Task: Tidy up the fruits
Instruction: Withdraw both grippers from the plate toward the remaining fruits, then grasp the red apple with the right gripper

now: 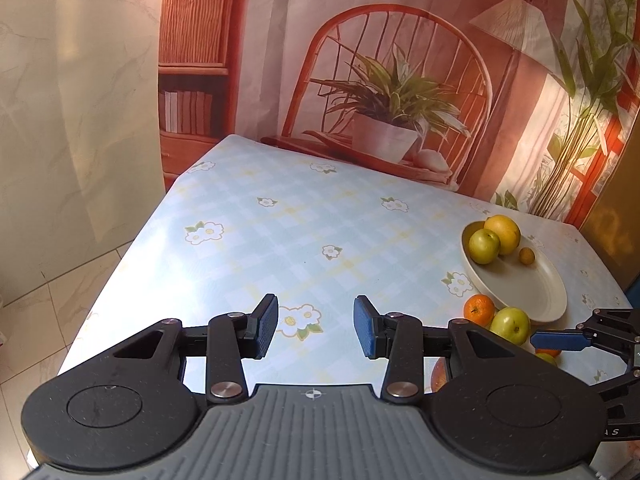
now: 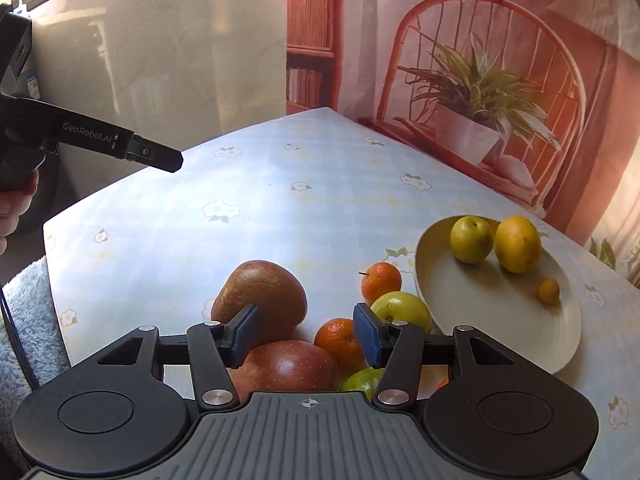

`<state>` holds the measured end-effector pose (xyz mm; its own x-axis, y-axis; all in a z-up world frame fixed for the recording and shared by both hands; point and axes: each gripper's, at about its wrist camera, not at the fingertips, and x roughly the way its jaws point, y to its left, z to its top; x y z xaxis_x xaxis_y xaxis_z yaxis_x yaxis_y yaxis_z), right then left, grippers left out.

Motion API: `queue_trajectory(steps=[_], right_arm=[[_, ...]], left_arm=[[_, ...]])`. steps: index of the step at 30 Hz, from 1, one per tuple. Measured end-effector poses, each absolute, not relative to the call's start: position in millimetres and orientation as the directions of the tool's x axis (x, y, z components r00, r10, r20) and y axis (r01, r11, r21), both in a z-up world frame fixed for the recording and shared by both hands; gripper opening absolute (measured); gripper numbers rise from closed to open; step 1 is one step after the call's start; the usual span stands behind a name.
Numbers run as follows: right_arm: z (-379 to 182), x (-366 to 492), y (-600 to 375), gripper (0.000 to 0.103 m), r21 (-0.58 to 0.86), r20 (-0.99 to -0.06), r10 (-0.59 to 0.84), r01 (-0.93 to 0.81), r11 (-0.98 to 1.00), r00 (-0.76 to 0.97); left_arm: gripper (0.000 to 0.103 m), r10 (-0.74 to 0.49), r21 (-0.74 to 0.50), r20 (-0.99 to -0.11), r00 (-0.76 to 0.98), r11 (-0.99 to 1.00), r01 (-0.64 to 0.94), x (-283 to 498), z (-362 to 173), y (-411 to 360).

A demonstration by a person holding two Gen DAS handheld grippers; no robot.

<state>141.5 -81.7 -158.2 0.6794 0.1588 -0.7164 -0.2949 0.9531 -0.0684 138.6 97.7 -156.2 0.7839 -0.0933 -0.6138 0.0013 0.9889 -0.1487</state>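
The right hand-held gripper point(image 2: 306, 334) hangs nearest, its jaws spread and empty, directly above a red apple point(image 2: 280, 366). Around it on the bench point(image 2: 168, 232) lie a brown pear point(image 2: 260, 292), two mandarins point(image 2: 380, 282) and a green apple point(image 2: 402, 310). The oval plate point(image 2: 496, 320) lies to the right and slightly farther, long axis running near to far, already holding a green apple, a lemon point(image 2: 517, 244) and a kumquat point(image 2: 548, 290). The left hand-held gripper point(image 1: 316, 328), also spread and empty, hovers over bare cloth, farther from the fruit; its side reads "GenRobot.AI".
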Motion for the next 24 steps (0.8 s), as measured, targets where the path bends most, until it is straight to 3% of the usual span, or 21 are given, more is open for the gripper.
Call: queue_trajectory(steps=[6,24], right_arm=[[-163.4,144.6,-62.4,0.058,-0.144,-0.756,0.152,-0.389,0.910,0.636],[-181.5,174.2,-13.7,0.063,-0.290,-0.832,0.102,-0.584,0.758,0.545]], left_arm=[[0.044,-0.110,-0.172,-0.617,0.780,0.985,0.003,138.8,-161.0,100.4],[0.044,-0.147,-0.214,-0.629,0.763,0.977,0.012,143.0,-170.8,105.0]])
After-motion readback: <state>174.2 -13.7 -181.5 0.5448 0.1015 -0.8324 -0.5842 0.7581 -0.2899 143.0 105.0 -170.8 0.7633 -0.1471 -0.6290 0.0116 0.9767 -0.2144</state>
